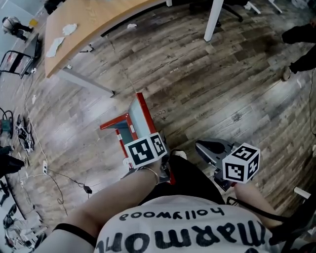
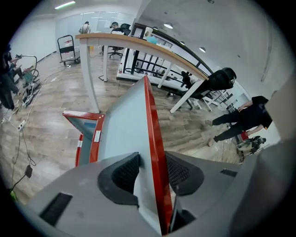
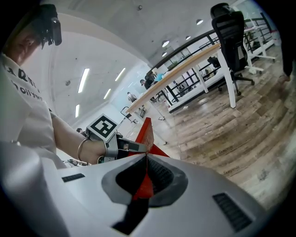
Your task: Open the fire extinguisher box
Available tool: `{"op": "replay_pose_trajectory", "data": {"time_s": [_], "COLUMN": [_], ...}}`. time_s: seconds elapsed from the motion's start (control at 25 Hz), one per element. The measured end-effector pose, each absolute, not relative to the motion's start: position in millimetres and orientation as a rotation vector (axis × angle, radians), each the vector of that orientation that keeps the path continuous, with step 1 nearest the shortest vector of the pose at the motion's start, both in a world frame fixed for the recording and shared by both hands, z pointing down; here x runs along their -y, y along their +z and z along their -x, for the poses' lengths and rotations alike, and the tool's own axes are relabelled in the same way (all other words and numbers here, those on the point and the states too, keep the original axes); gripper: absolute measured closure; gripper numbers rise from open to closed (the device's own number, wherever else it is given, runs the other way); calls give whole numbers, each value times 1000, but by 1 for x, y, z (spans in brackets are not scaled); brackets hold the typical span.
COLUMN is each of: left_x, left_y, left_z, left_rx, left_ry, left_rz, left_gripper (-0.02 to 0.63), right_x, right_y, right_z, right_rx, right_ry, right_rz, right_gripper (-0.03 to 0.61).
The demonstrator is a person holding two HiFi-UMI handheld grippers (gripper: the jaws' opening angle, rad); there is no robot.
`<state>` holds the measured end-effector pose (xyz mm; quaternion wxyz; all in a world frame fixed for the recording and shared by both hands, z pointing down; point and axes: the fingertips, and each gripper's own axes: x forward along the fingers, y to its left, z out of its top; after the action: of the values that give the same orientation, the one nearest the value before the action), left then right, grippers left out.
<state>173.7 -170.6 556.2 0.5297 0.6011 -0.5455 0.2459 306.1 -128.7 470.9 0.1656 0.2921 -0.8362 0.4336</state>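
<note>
Our left gripper (image 2: 151,171) straddles the raised door (image 2: 122,125) of the box (image 2: 85,127) on the floor (image 2: 51,92), jaws loose around its red edge; our right gripper (image 3: 146,172) pinches that edge, so we should swing it wider from there, slowly

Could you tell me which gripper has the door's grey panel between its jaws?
The left gripper: the grey panel passes between its jaws; the right gripper pinches only a red edge.

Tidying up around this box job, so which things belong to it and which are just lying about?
Job: red metal fire extinguisher box, left claw, right claw.
Lying about: curved wooden table, crumpled white paper, black floor cables, black office chair.
</note>
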Motion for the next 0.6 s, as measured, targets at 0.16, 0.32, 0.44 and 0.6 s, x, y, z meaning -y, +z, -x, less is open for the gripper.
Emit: {"op": "replay_pose_trajectory", "data": {"time_s": [0.16,0.32,0.44,0.6], "left_x": [174,173,176,178], "left_y": [563,571,576,581], "left_z": [-180,-189,-196,-200], "left_rx": [1333,1339,1306,1299], "left_ry": [616,642,662,675], "left_rz": [-1430,-1438,-1454,-1449], "left_gripper": [460,451,440,437], "right_x": [127,120,116,112], "right_y": [473,478,480,485], "right_z": [-311,-322,-326,-329], "right_rx": [2370,2348,2334,2320], "right_ry": [1247,1268,1290,1321], "right_rz": [-845,-868,-877,-890], "right_gripper": [568,568,568,568]}}
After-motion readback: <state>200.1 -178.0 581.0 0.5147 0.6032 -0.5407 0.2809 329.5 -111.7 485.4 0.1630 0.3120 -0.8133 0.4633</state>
